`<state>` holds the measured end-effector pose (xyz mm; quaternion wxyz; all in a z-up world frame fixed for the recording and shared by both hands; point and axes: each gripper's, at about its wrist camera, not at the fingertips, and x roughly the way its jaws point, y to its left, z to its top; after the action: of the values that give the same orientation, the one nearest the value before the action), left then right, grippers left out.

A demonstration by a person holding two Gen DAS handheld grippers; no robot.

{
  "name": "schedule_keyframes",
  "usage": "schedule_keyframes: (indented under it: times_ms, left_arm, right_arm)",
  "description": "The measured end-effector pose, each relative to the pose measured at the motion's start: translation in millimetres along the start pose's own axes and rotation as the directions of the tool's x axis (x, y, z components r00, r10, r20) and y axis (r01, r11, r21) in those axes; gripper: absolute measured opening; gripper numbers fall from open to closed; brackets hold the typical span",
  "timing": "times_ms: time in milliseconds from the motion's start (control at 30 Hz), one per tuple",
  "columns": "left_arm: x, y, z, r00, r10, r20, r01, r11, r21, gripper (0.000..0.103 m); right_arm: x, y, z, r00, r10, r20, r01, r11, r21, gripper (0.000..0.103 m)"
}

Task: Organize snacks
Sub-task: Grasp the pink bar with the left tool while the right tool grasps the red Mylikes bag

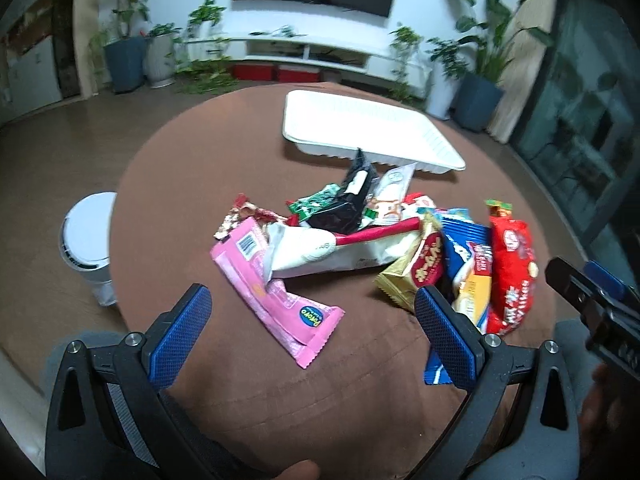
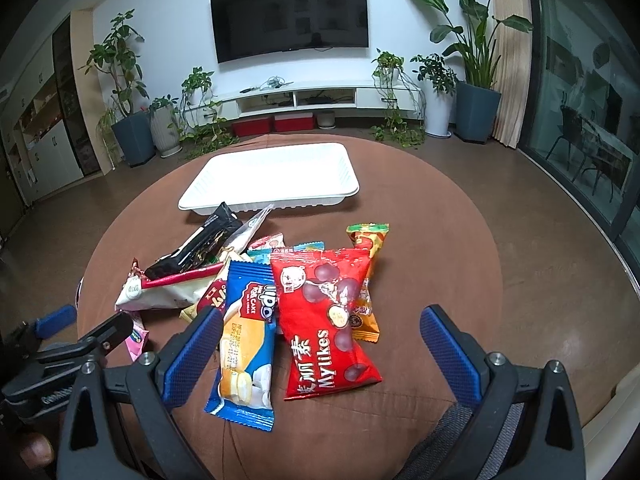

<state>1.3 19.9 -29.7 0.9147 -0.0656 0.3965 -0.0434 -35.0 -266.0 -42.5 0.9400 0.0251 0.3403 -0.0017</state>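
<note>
A heap of snack packets lies on a round brown table (image 1: 360, 368). A pink packet (image 1: 276, 300) lies nearest my left gripper (image 1: 312, 308), which is open and empty above the table's near side. A white tray (image 1: 360, 128) stands empty behind the heap; it also shows in the right wrist view (image 2: 276, 178). My right gripper (image 2: 320, 332) is open and empty, hovering over a red Mylikes bag (image 2: 324, 320) and a blue cake packet (image 2: 248, 340). A white-and-red packet (image 1: 344, 248), a black packet (image 1: 352, 196) and a gold packet (image 1: 416, 268) lie in the middle of the heap.
A white bin (image 1: 88, 240) stands on the floor left of the table. The right gripper (image 1: 592, 300) shows at the right edge of the left wrist view. A TV (image 2: 292, 16), a low white cabinet and potted plants line the far wall.
</note>
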Motion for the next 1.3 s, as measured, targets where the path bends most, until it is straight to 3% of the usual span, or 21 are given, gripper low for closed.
schedule_keyframes:
  times_ms: [67,133,233,267,500,700,967,1067,1200,1300]
  left_arm:
    - [-2,4,-3,1.0,-0.026,0.012,0.026,0.999,0.028,0.103]
    - [-3,8,-7,1.0,-0.003,0.0,0.003,0.999,0.037,0.103]
    - [12,23,-11,0.984,0.044,-0.171,-0.047,0.999,-0.014,0.103]
    - [13,29,-11,0.982,0.052,-0.183,-0.061,0.997,-0.045,0.103]
    - [22,32,4,0.982,0.038,-0.185,-0.052,0.996,-0.071,0.103]
    - [55,28,18,0.963,0.125,-0.237,-0.139,0.989,-0.04,0.103]
    - [95,42,31,0.937,0.176,-0.302,-0.191,0.981,-0.021,0.102]
    - [101,48,33,0.941,0.164,-0.298,-0.176,0.984,-0.017,0.097]
    - [99,57,40,0.951,0.125,-0.283,-0.137,0.99,-0.023,0.078]
    - [100,56,41,0.953,0.133,-0.273,-0.138,0.99,0.001,0.064]
  right_arm:
    - [-1,-3,-6,1.0,0.008,0.003,-0.008,1.0,0.008,0.101]
    - [-4,-6,-10,1.0,0.018,0.006,-0.018,1.0,0.015,0.101]
    - [-8,-9,-20,0.999,0.037,0.004,-0.037,0.999,0.023,0.101]
    - [-10,-11,-24,0.999,0.044,0.002,-0.044,0.999,0.026,0.1]
    - [-16,-19,-38,0.999,0.046,-0.018,-0.045,0.998,0.051,0.092]
    - [-14,-19,-30,0.998,0.058,-0.026,-0.057,0.998,0.039,0.091]
    - [-7,-21,-17,0.994,0.084,-0.068,-0.082,0.996,0.029,0.091]
    - [-3,-21,-12,0.993,0.085,-0.077,-0.083,0.996,0.022,0.091]
    - [0,-22,-10,0.993,0.087,-0.084,-0.086,0.996,0.021,0.091]
    - [0,-20,-10,0.992,0.094,-0.086,-0.093,0.996,0.011,0.091]
